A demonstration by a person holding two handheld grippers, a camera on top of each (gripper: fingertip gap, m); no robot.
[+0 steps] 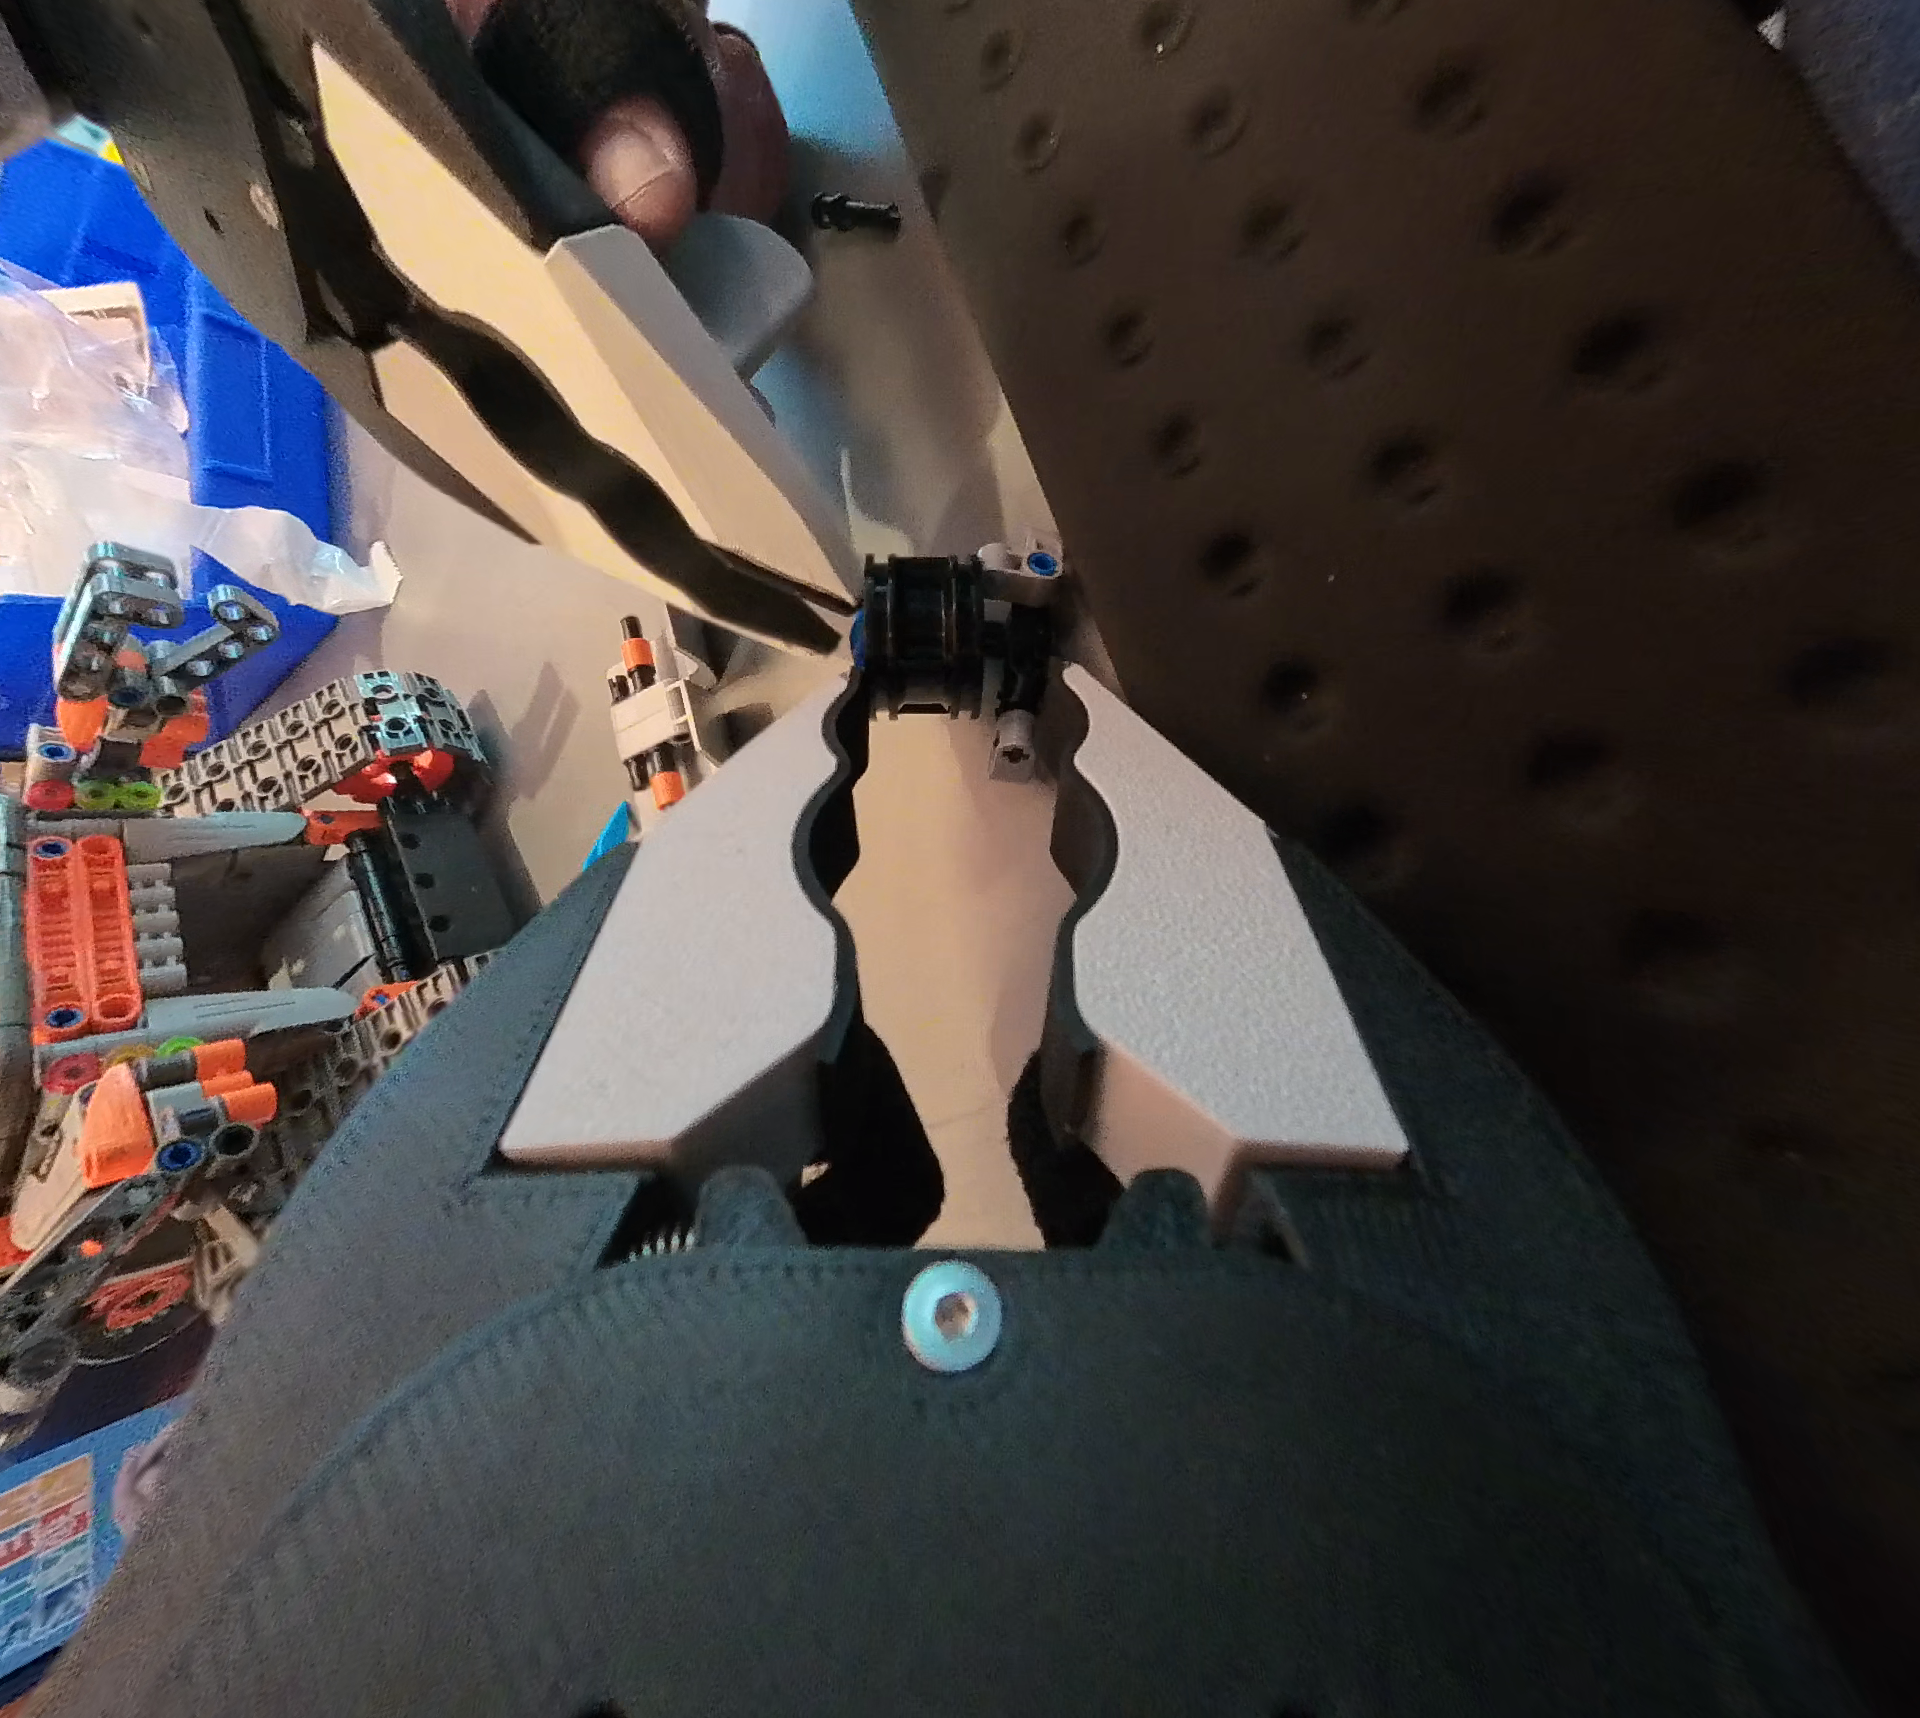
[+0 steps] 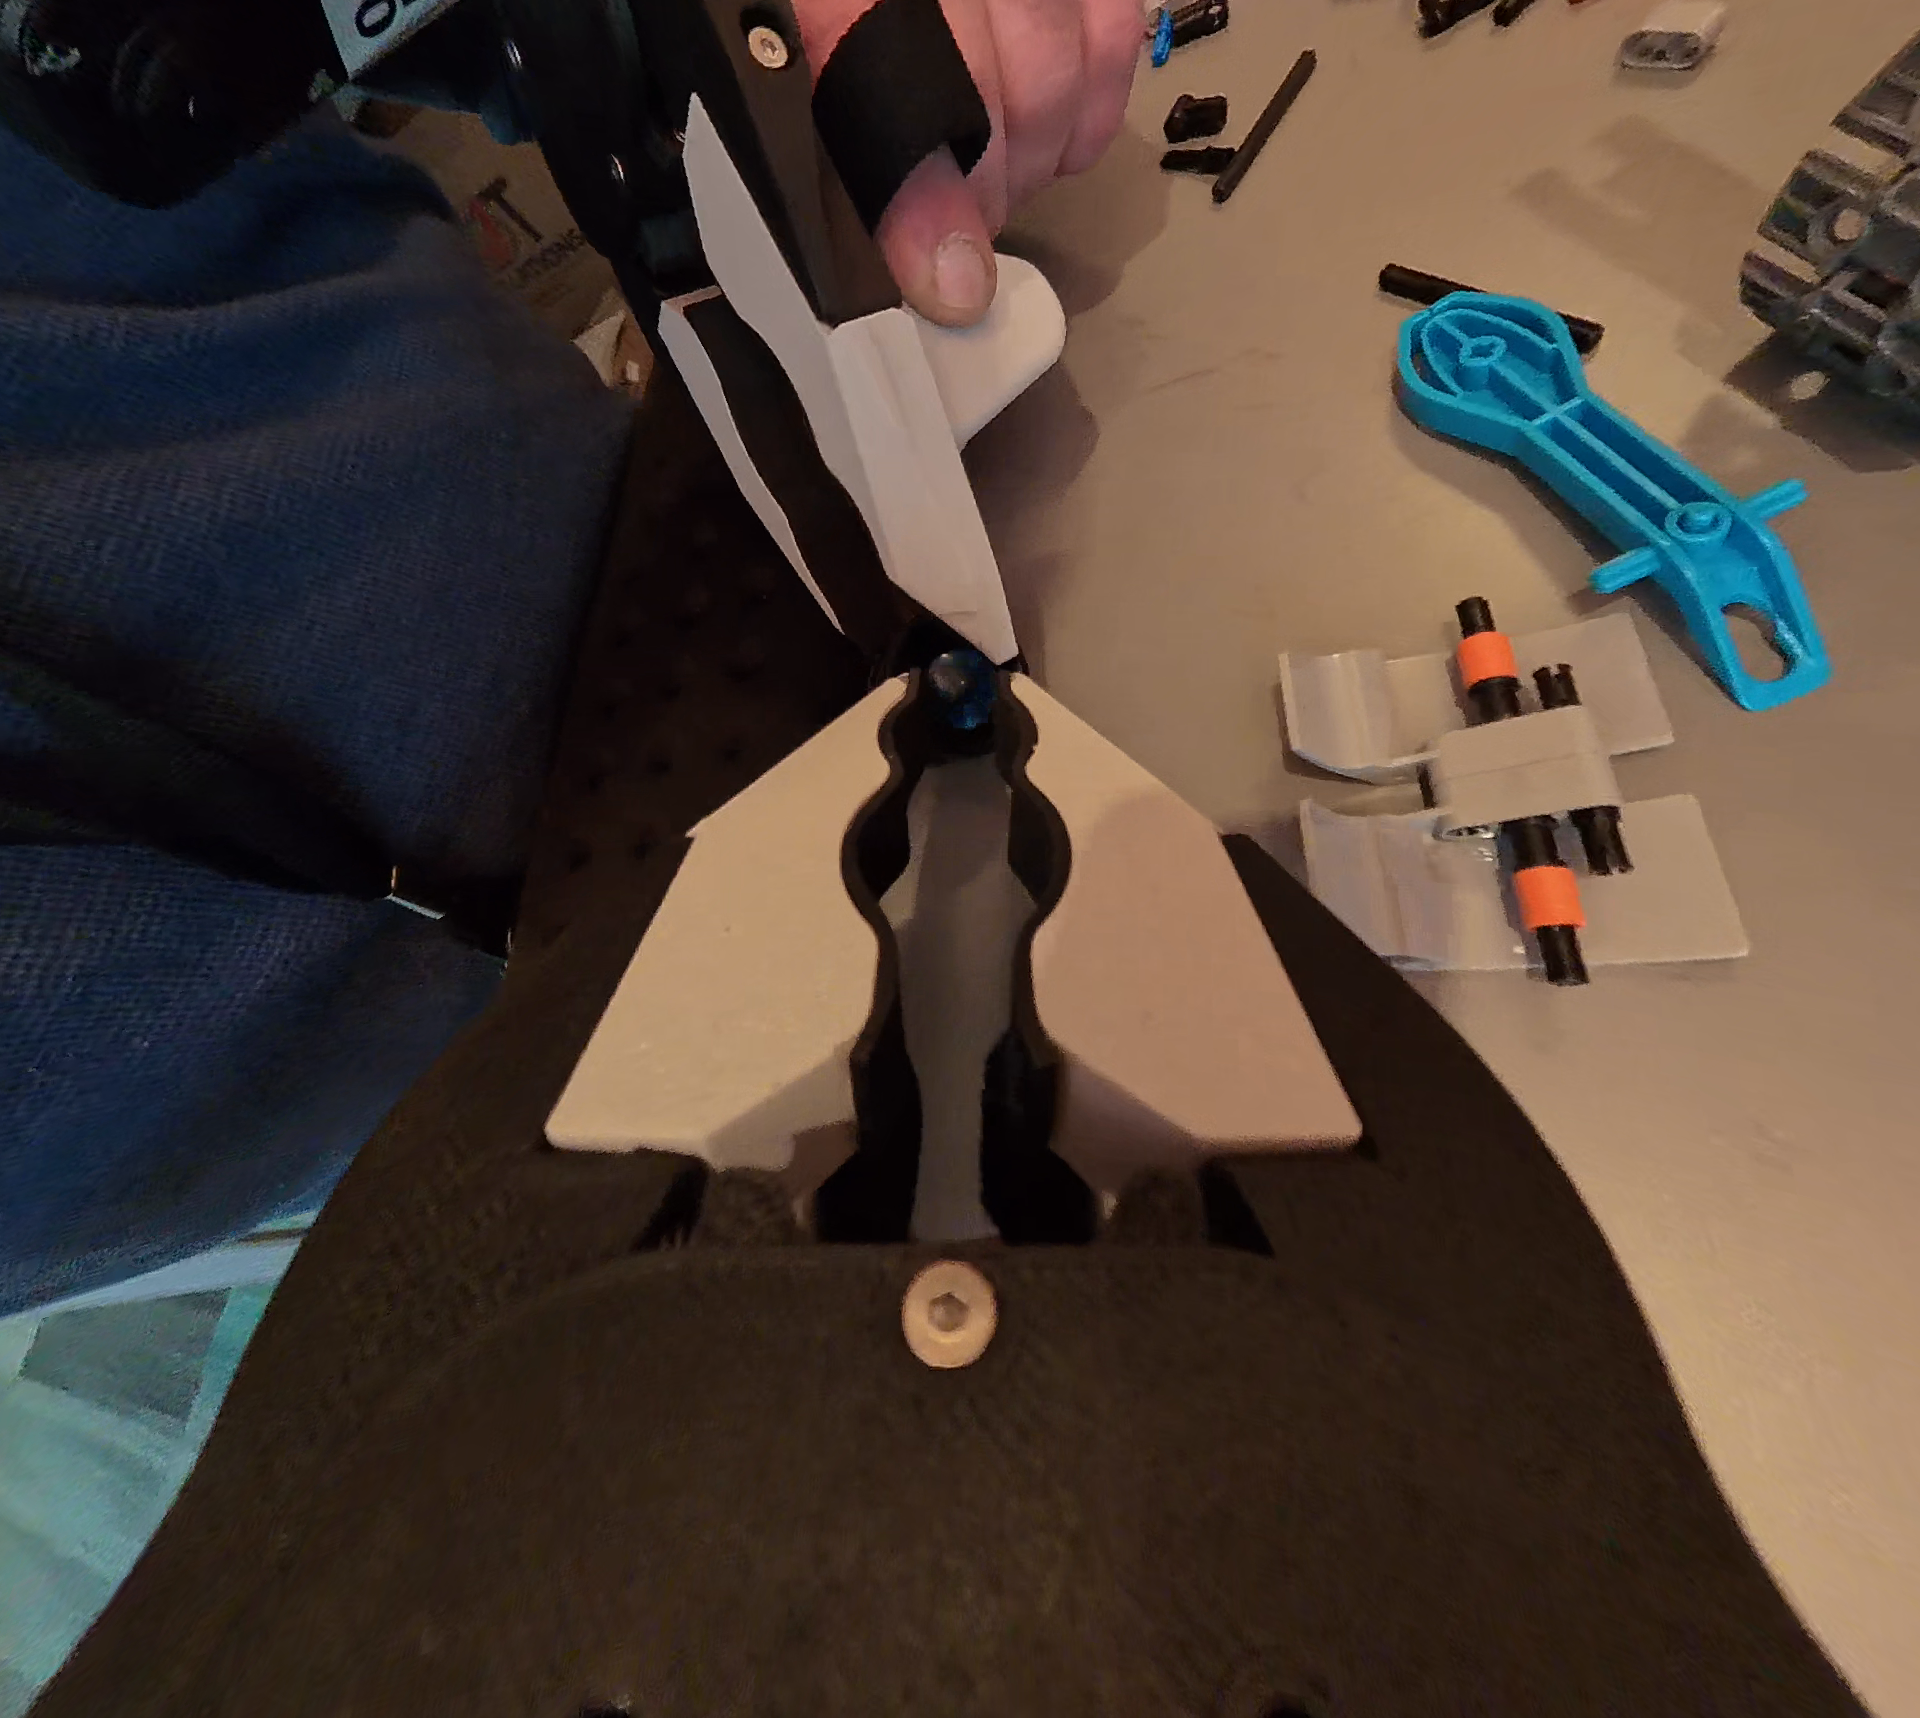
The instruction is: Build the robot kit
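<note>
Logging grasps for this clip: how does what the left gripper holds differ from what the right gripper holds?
The left gripper is shut on a chunky black wheel-like assembly with grey connectors; the right gripper pinches only a small blue pin. The assembly holds the left gripper's fingers apart; around the pin the right gripper's nearly meet. Both are plastic building parts held at the fingertips.

Matt ribbed plastic tool (image 1: 951, 681); glossy plastic wrench (image 2: 1621, 494).

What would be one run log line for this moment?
left gripper: shut on black wheel piece | right gripper: shut on blue pin, at the wheel piece | nearby: blue tool on table
</note>
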